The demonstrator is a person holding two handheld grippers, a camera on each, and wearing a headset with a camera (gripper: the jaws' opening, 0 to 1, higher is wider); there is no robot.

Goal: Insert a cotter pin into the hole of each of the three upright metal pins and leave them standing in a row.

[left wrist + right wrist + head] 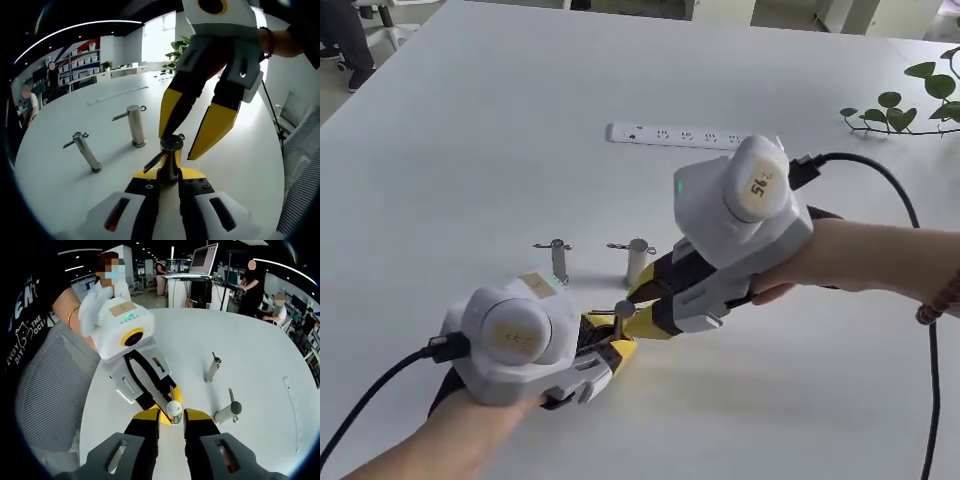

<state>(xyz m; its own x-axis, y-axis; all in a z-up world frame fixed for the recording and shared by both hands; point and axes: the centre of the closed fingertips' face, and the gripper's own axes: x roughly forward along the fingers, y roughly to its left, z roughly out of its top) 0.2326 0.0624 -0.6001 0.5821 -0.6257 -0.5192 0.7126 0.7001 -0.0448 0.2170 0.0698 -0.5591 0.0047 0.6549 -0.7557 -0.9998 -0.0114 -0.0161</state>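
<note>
The left gripper (169, 176) clenches the third metal pin (170, 159) by its shaft, cotter pin (153, 162) apparently through its hole, while the right gripper (172, 416) straddles the head with jaws released; a tilted set-down could topple it into the neighbour pin (135, 126) at eleven o'clock.

A white power strip (680, 134) lies flat on the pale counter (470, 130), in the upper middle of the head view. A leafy green plant (910, 105) trails in at the upper right edge. In the right gripper view, an open laptop (204, 259) stands at top centre, with people beside it at upper right.
</note>
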